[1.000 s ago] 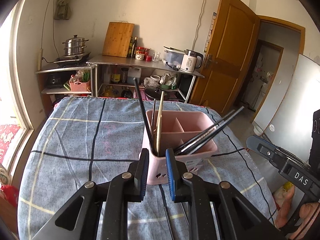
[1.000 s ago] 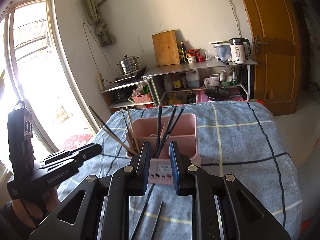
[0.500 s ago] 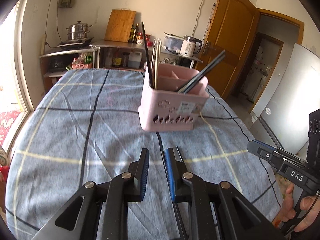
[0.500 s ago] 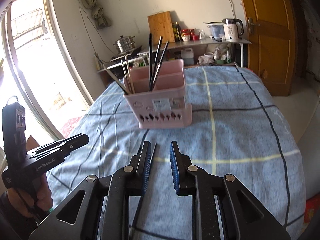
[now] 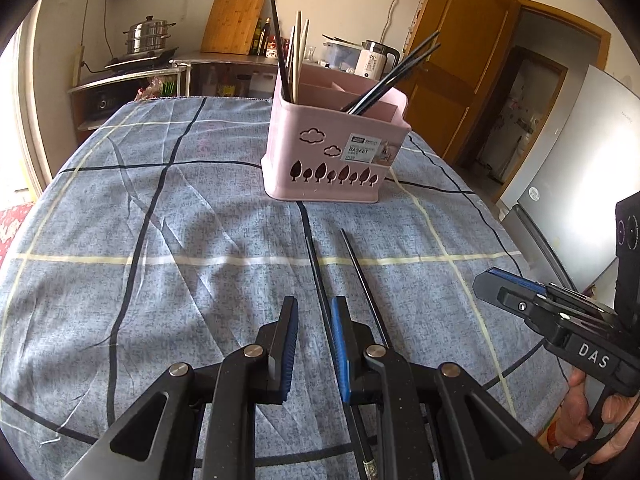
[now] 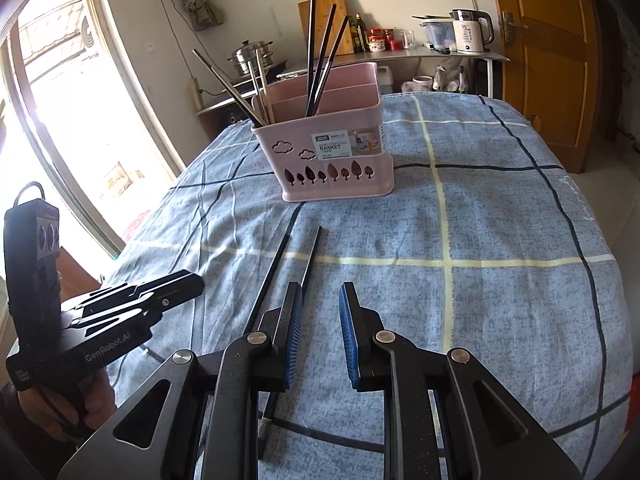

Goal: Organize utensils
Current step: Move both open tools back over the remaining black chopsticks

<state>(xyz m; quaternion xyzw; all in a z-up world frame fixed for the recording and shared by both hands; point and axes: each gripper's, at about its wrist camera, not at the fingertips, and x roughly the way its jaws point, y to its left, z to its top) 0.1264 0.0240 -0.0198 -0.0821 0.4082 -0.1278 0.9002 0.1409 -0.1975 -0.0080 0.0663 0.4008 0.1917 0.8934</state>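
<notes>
Clearly the step in hand is picking up the two loose chopsticks, and doing it well, I judge, means one stick per gripper, taken near its middle so it does not swing, pads closed across its thin width.

Largest first: the tablecloth (image 5: 168, 240) is soft blue fabric with dark and cream check lines, lightly creased, so a stick may sink into it; pressing the fingertips into the cloth before closing should help. Far centre on it stands the basket (image 5: 332, 152), pink moulded plastic with rounded corners, inner dividers, cloud and tree cut-outs and a paper label. It already holds dark and pale sticks, leaning.

The left gripper (image 5: 314, 344) has its jaws narrow, a small gap, empty; the left stick (image 5: 316, 272) runs just under that gap. The right gripper (image 6: 320, 332) is likewise narrow and empty, with the right stick (image 6: 310, 260) just left of its gap, so it needs a slight shift left. Both sticks are black, slim, straight and smooth, lying near-parallel, near the basket's front, pointing toward it.
</notes>
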